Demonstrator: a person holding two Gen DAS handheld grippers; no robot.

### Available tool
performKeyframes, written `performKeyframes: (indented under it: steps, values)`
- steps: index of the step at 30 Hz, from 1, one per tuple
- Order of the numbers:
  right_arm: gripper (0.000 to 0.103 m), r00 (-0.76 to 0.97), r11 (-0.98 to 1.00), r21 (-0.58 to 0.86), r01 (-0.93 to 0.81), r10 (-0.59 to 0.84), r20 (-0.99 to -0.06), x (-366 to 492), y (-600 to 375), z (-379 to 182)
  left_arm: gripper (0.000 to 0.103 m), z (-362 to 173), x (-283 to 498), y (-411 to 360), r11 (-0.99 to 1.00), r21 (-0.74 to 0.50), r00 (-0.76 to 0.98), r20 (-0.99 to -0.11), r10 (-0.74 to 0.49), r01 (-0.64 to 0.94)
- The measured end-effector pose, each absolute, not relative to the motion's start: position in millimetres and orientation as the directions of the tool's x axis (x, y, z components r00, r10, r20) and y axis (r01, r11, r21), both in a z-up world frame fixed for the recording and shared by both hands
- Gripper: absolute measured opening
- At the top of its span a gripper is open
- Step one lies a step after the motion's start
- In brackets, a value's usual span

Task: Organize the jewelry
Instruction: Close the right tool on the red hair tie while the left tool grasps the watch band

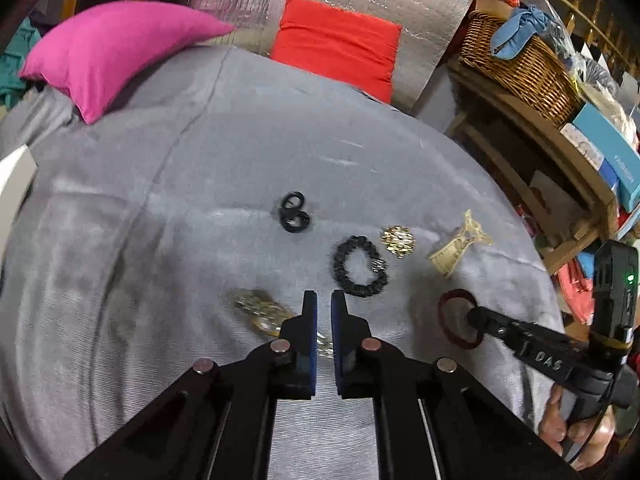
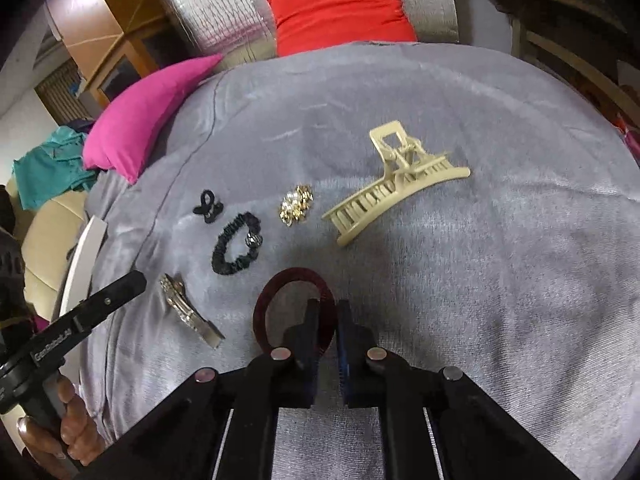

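Observation:
Several hair and jewelry pieces lie on a grey blanket (image 1: pixel 160 200). My left gripper (image 1: pixel 324 300) is nearly shut and empty, just right of a gold bracelet (image 1: pixel 264 314), with a black scrunchie (image 1: pixel 360 266) just beyond it. My right gripper (image 2: pixel 329 308) is shut on a dark red hair ring (image 2: pixel 280 284), which also shows in the left wrist view (image 1: pixel 450 308). A gold brooch (image 2: pixel 296 205), a cream claw clip (image 2: pixel 396 188) and small black hair ties (image 2: pixel 207 206) lie further out.
A pink pillow (image 1: pixel 108 52) and a red cushion (image 1: pixel 336 44) lie at the far end of the blanket. A wicker basket (image 1: pixel 516 64) and boxes stand on a wooden shelf on the right. A white board (image 2: pixel 84 256) stands at the blanket's left edge.

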State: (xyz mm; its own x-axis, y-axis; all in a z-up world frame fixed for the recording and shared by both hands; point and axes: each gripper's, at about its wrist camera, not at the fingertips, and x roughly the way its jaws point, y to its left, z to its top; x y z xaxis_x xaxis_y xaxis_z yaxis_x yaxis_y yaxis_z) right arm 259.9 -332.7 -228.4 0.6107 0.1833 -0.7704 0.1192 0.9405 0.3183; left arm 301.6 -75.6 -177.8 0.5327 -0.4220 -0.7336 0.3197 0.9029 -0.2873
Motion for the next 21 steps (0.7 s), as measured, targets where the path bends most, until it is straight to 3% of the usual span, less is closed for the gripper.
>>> performKeyframes:
  steps: [10,12,14,15,21]
  values:
    - [0.009,0.609,0.935,0.33,0.129,0.188,-0.77,258,-337,-228,0.006,-199,312,-51,0.914,-0.354,0.448,-0.797,-0.405,0.196]
    - [0.009,0.609,0.934,0.332,0.132,0.188,-0.771,259,-337,-228,0.014,-207,312,-52,0.904,-0.383,0.406,-0.808,-0.427,0.189]
    - [0.009,0.606,0.933,0.336,0.131,0.193,-0.772,259,-338,-228,0.05,-214,312,-54,0.888,-0.426,0.362,-0.811,-0.46,0.174]
    - [0.009,0.605,0.931,0.34,0.132,0.196,-0.772,259,-338,-228,0.056,-217,312,-54,0.881,-0.446,0.353,-0.807,-0.473,0.16]
    - [0.009,0.603,0.927,0.347,0.142,0.197,-0.773,257,-341,-229,0.06,-226,315,-65,0.852,-0.51,0.319,-0.793,-0.519,0.119]
